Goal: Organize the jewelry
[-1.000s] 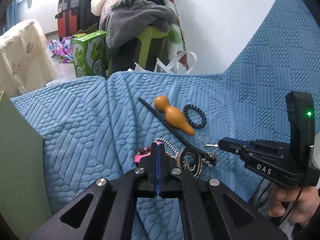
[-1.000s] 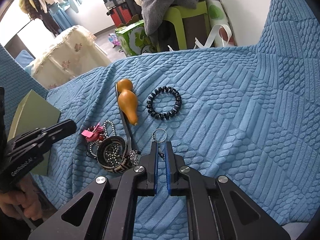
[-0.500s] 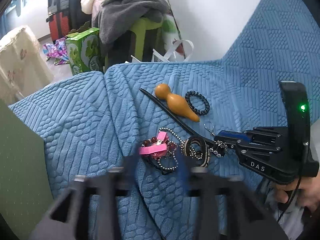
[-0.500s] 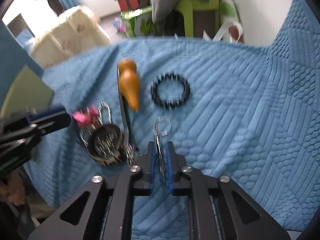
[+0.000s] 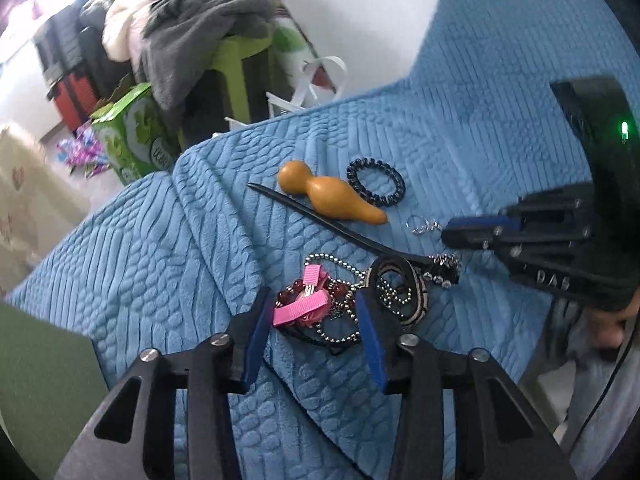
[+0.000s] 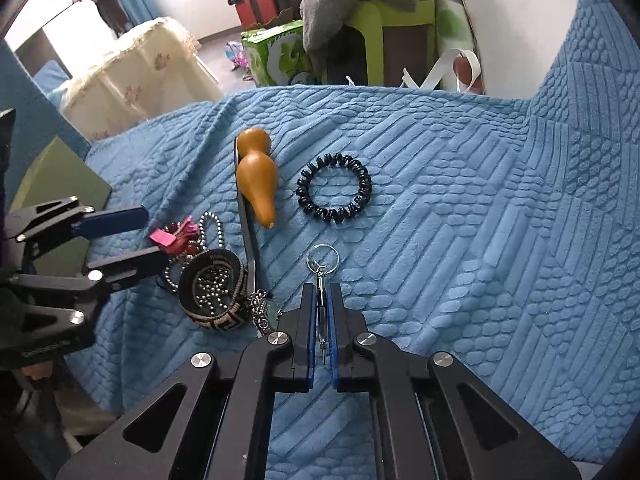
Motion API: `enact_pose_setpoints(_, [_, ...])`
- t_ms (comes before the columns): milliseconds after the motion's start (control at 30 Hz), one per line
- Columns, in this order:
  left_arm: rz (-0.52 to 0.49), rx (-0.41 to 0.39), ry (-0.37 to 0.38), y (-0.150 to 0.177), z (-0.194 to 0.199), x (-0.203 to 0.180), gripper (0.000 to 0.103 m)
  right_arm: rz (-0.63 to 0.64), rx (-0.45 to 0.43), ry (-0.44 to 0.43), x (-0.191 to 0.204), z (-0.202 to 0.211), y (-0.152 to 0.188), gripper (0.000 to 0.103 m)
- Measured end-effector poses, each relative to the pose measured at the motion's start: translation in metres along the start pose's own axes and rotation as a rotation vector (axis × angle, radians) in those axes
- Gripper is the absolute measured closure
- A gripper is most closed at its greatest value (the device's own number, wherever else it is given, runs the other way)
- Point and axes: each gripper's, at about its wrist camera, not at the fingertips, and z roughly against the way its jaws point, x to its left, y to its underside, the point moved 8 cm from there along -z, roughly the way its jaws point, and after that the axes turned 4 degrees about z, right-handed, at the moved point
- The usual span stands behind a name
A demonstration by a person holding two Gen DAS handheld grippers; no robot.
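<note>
A jewelry pile lies on the blue quilted cover (image 5: 160, 264): a pink hair clip (image 5: 306, 304), red beads, a silver ball chain and a woven black-and-cream bangle (image 5: 404, 292). My left gripper (image 5: 314, 312) is open just in front of the pile, fingers either side of the clip; it also shows in the right wrist view (image 6: 132, 236). My right gripper (image 6: 320, 300) is shut on a small metal keyring charm (image 6: 322, 264), its ring sticking out past the fingertips. A tan gourd (image 6: 256, 176), a black hair stick (image 6: 246, 216) and a black spiral hair tie (image 6: 334, 188) lie beyond.
A green box (image 6: 52, 192) sits at the left edge of the cover. Past the far edge stand a green stool with grey clothes (image 6: 384, 20), a green carton (image 6: 276, 52) and a cream-covered table (image 6: 136, 76). The cover rises at the right.
My left gripper has opened and drawn back from the pile. My right gripper has closed onto the keyring charm and holds it.
</note>
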Motion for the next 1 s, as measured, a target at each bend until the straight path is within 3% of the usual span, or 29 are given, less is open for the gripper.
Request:
enact_pose_setpoints(167, [-0.073, 0.025, -0.027, 0.001, -0.012, -0.005, 0.071, -0.017, -0.008, -0.012, 0.000, 0.005, -0.001, 0.100])
enact_pose_setpoints(300, [-0.119, 0.046, -0.051, 0.002, -0.022, -0.009, 0.084, -0.034, -0.016, -0.022, -0.001, 0.009, -0.002, 0.100])
enact_pose_setpoints(500, [-0.056, 0.028, -0.042, 0.001, -0.018, -0.005, 0.088, -0.047, -0.047, -0.016, 0.001, 0.023, -0.006, 0.100])
enact_pose_setpoints(667, [0.075, -0.003, 0.004, 0.002, -0.004, 0.005, 0.088, -0.046, -0.068, -0.011, 0.008, 0.034, -0.009, 0.100])
enact_pose_setpoints(833, [0.208, -0.058, 0.059, -0.004, 0.024, 0.014, 0.088, -0.039, -0.097, 0.000, 0.016, 0.047, -0.017, 0.100])
enact_pose_setpoints(1000, [0.278, -0.131, 0.088, -0.018, 0.066, 0.024, 0.088, -0.033, -0.143, 0.002, 0.030, 0.069, -0.032, 0.100])
